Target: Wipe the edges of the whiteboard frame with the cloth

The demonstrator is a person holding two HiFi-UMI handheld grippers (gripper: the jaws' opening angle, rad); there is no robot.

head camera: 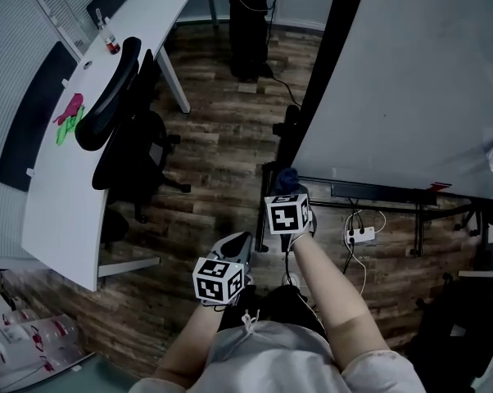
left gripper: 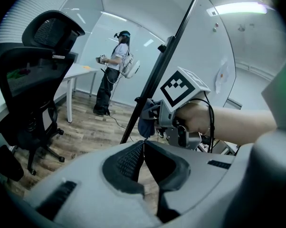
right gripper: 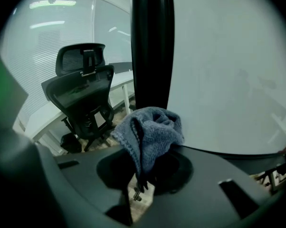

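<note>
Head view shows the whiteboard (head camera: 410, 80), its black frame edge (head camera: 322, 72) running down toward the right gripper (right gripper: 142, 186), whose fingers pinch the cloth (right gripper: 150, 132) near it. Best to press the wad onto that edge and slide steadily. The left gripper (left gripper: 144, 145) has its fingers pressed together, empty.

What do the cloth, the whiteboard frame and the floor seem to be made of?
The cloth: soft knitted fabric, blue-grey; ribbed texture, limp folds.
The whiteboard frame: smooth black, probably painted metal; faint sheen, no grain.
The floor: wood-look planks, perhaps laminate; grain and seams show.
</note>
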